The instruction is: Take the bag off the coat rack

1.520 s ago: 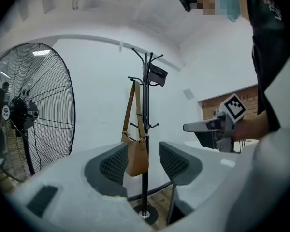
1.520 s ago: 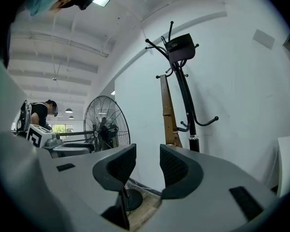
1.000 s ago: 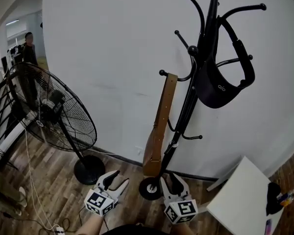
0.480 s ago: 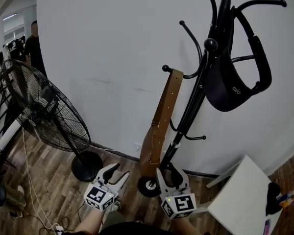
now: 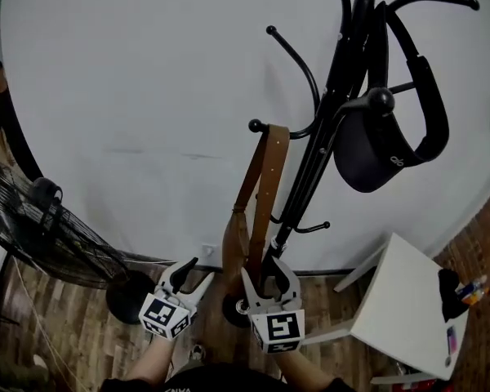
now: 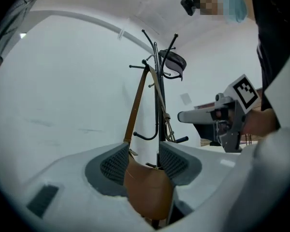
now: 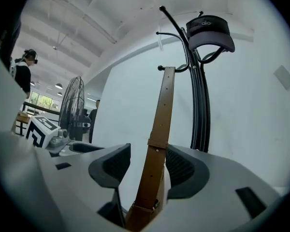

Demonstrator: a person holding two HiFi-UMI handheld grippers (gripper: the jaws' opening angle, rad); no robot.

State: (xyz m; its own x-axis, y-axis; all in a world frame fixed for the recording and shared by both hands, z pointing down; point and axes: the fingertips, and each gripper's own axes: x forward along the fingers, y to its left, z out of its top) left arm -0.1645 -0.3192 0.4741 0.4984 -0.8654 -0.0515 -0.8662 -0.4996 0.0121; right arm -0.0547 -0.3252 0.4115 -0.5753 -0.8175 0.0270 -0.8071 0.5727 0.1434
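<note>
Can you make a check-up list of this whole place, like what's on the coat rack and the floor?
Surface: wooden floor; white table at right.
Job's things: brown bag hangs by its strap on the black coat rack.
Clutter: black visor on the rack; small things on the table.
Grippers: left gripper open, bag showing between its jaws, not squeezed; right gripper opening, strap between its jaws, not pinched.
Cables: thin pale cord on the floor.
Surroundings: white wall, big fan, a person far off.

White wall [image 5: 147,96], wood floor [image 5: 73,333], black fan [image 5: 41,227]
</note>
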